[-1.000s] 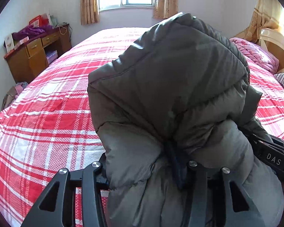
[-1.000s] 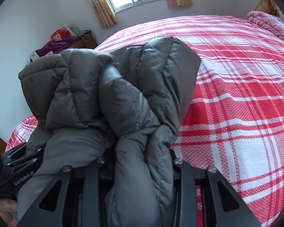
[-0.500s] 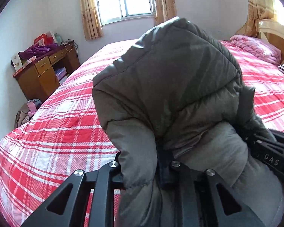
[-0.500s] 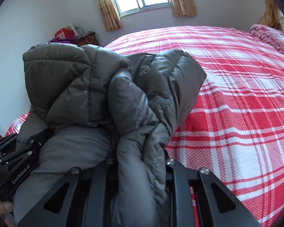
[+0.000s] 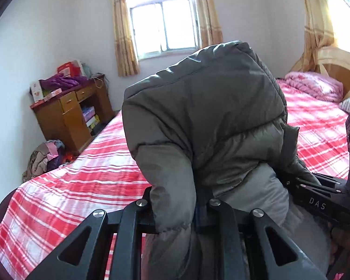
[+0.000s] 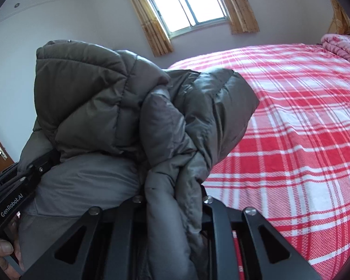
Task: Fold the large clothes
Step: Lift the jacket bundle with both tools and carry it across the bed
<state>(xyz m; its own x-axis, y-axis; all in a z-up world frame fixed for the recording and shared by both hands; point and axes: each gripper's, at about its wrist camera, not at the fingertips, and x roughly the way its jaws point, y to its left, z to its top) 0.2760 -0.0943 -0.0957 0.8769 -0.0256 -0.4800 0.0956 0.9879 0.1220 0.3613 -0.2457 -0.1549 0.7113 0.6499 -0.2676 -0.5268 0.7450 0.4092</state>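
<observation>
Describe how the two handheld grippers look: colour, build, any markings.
Both are matte black. The left gripper and right gripper each have two flat fingers with triangular cut-outs and round silver screw heads. Seen from the other camera, the right one's body bears white letters "DAS" and the left one's "GenRobot.AI". No cables or sleeves show.
</observation>
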